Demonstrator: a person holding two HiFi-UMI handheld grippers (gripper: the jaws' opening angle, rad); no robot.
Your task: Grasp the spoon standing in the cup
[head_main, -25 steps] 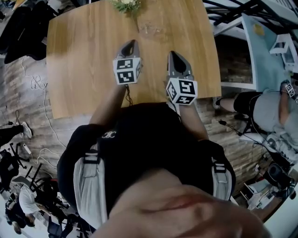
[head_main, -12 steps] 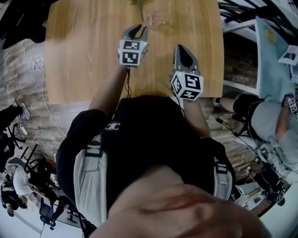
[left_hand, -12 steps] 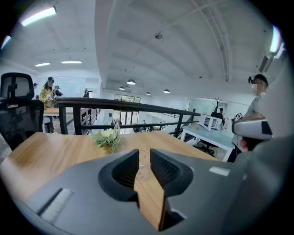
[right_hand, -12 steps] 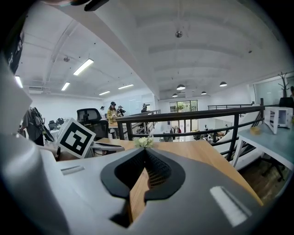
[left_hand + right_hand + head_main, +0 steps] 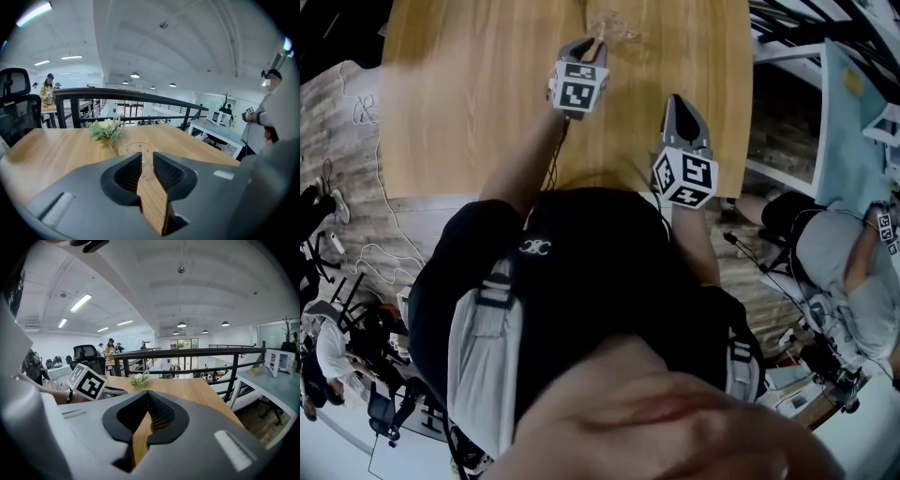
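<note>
Two claws are above the wooden counter. Your left claw has its jaws a little apart with nothing between them. The clear cup stands just beyond its tips, near a flower sprig. The spoon is not clear to see there. Your right claw has its jaws together.

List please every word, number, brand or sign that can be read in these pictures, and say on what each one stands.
No word or number can be read in any view.
Left marker cube: a black-and-white square pattern only, no letters.
Right marker cube: the same, a pattern only.
Black top: a small white interlocked emblem, too small to read as letters.
Office background in both gripper views: no sign large enough to read.
</note>
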